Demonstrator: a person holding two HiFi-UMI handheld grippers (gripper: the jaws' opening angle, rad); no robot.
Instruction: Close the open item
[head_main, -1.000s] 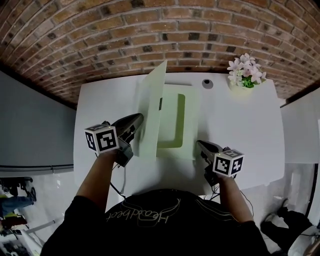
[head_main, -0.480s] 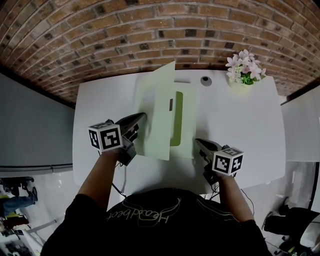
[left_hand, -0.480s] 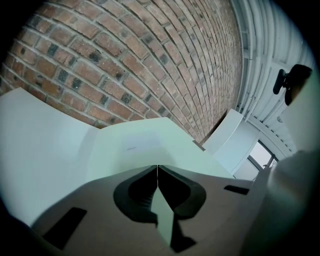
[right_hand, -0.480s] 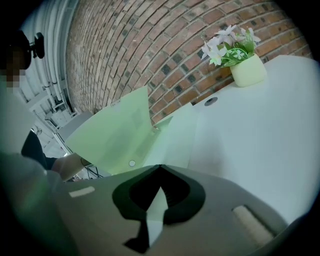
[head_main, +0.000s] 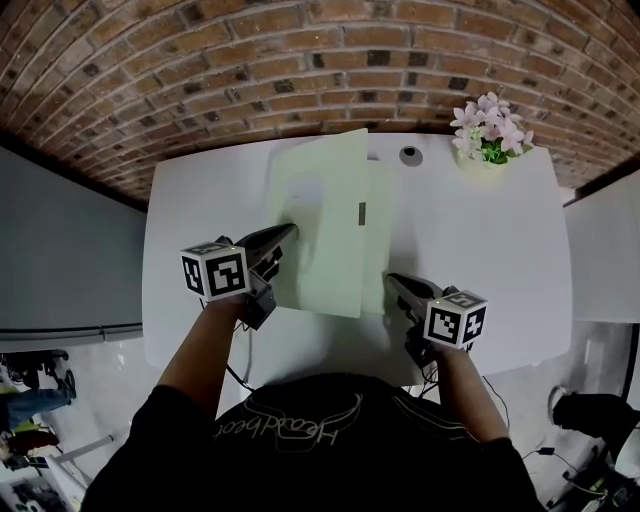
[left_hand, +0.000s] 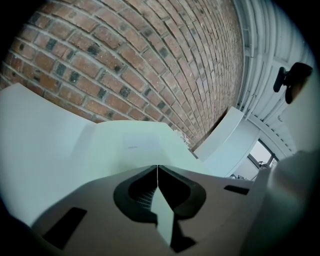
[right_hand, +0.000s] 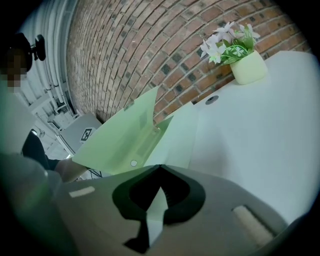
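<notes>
Since a second ago the green folder's (head_main: 320, 230) front cover (right_hand: 117, 142) has swung lower over its back leaf (right_hand: 177, 140), mid-tabletop (head_main: 480, 240) toward the far edge. My left gripper (head_main: 288, 234) clamps the cover's left edge and my right gripper (head_main: 391, 282) pinches the back leaf's near edge. I'd keep the right pinning and lower the cover until the edges meet.

My left gripper (head_main: 283, 234) meets the left edge of the pale green folder (head_main: 320, 225). Its cover tilts low over the back sheet, and a thin strip of that sheet shows along the right. My right gripper (head_main: 391, 281) touches the folder's near right corner. The folder lies on the white table (head_main: 480, 250). At the table's far edge, below the brick wall (head_main: 300, 60), are a pot of pink flowers (head_main: 488, 135) and a round grommet (head_main: 409, 155).
</notes>
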